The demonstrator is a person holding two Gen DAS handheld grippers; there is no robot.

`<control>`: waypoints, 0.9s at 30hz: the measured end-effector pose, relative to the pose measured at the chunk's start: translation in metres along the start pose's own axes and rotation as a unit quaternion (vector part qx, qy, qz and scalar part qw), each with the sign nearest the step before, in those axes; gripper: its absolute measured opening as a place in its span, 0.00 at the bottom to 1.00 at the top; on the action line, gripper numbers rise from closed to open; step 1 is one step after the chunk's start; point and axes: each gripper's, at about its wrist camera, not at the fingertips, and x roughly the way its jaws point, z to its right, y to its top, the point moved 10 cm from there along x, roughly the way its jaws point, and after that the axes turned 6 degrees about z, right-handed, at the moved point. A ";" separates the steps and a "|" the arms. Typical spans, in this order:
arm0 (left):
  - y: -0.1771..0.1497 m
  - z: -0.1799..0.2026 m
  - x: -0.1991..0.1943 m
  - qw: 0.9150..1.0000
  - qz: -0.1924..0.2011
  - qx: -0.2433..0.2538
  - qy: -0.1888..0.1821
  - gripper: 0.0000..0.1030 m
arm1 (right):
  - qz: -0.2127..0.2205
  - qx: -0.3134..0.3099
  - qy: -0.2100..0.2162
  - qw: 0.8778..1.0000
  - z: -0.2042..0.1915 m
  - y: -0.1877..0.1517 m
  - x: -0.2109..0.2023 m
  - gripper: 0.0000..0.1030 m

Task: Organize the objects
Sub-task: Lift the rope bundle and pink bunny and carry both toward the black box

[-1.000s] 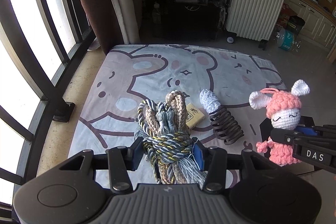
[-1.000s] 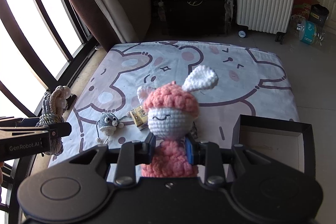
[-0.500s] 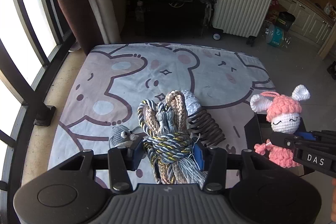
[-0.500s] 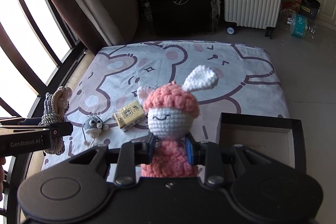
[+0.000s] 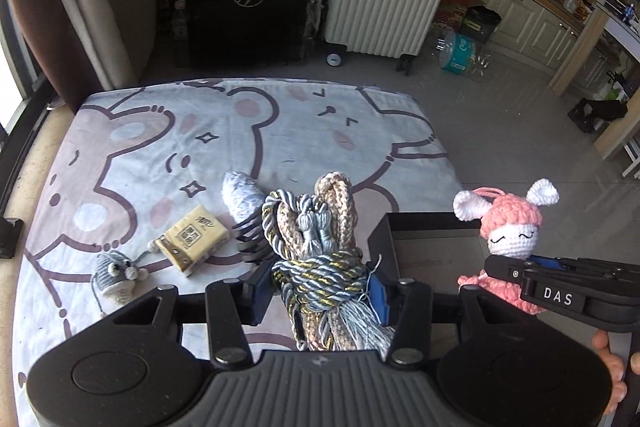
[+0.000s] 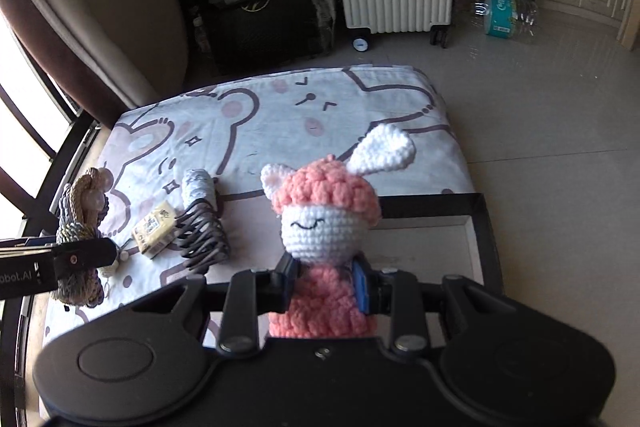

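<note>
2 grips — rope bundle [image 5: 320, 267], bunny [image 6: 326, 223].

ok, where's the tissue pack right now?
The tissue pack lies on the bear-print sheet, left of centre in the left wrist view, between the small grey crochet mouse and the dark hair claw.
</note>
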 end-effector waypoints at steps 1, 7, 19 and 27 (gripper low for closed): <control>-0.002 0.006 0.004 1.000 0.000 0.002 -0.004 0.47 | -0.002 0.002 -0.007 1.000 0.007 -0.001 0.002 0.29; -0.017 0.038 0.032 0.999 -0.022 0.013 -0.029 0.47 | -0.021 0.010 -0.042 0.999 0.044 -0.013 0.019 0.29; -0.033 0.080 0.085 0.996 -0.051 0.005 -0.076 0.48 | -0.003 -0.194 -0.157 0.968 0.067 -0.020 0.038 0.29; -0.056 0.099 0.107 0.992 -0.077 0.018 -0.103 0.48 | -0.074 -0.206 -0.100 0.971 0.061 -0.049 0.075 0.29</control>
